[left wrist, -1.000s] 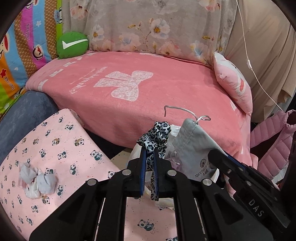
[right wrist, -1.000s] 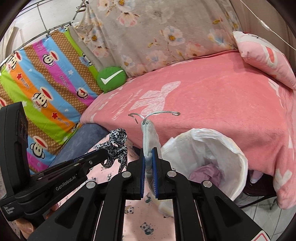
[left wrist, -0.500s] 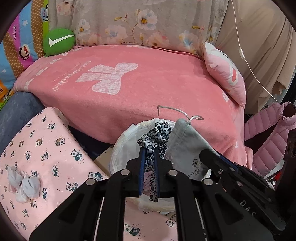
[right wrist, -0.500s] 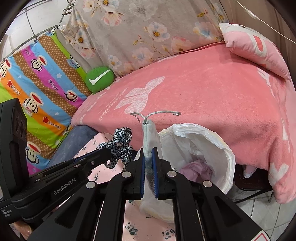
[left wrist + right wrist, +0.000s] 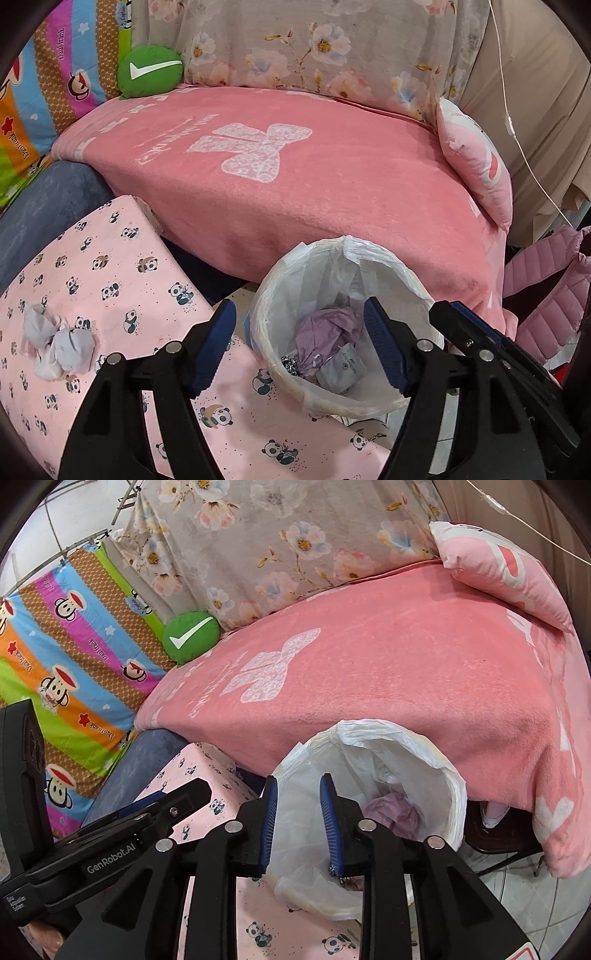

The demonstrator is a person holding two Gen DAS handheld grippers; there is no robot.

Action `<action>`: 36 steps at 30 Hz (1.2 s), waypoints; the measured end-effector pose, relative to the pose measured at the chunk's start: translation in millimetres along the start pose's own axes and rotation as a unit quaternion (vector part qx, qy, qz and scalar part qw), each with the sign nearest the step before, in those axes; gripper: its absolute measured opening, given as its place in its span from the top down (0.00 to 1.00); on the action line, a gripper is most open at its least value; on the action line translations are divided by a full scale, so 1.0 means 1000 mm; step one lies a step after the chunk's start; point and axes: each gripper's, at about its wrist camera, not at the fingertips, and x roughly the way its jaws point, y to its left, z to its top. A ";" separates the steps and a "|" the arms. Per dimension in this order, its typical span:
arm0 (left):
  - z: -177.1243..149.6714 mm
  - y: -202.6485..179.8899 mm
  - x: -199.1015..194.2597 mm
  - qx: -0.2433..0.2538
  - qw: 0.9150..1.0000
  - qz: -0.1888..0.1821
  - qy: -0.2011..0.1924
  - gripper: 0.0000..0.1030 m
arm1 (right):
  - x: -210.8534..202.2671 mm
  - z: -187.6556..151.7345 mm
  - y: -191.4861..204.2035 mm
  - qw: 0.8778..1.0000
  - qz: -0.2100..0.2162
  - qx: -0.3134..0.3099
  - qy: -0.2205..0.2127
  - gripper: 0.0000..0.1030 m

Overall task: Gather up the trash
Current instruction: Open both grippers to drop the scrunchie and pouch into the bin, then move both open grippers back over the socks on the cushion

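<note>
Both tongs hung spread and empty over the lined bin.

Left gripper (image 5: 299, 347) gaped wide and right gripper (image 5: 299, 823) stood narrowly apart, neither pinching anything; the grey pouch (image 5: 341, 371) and leopard strip (image 5: 290, 363) lay in the trash bin (image 5: 284, 269) beneath them, beside purple paper (image 5: 328, 328). Crumpled tissues (image 5: 59, 345) waited left of the left gripper on the panda-print sheet (image 5: 122, 266). Swinging across carelessly, I judged, could knock the light bin over.

Bin mouth (image 5: 369, 251) seemingly unobstructed above
</note>
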 end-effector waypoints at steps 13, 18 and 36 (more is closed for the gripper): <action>-0.016 0.044 -0.024 -0.043 0.999 0.020 -0.015 0.34 | 0.003 -0.015 0.047 0.999 0.018 -0.044 0.019 0.73; -0.023 0.067 -0.034 -0.063 0.997 0.031 -0.021 0.34 | 0.008 -0.025 0.073 0.997 0.028 -0.066 0.029 0.73; -0.060 0.166 -0.066 -0.156 0.984 0.086 -0.032 0.34 | 0.036 -0.071 0.177 0.982 0.067 -0.156 0.078 0.73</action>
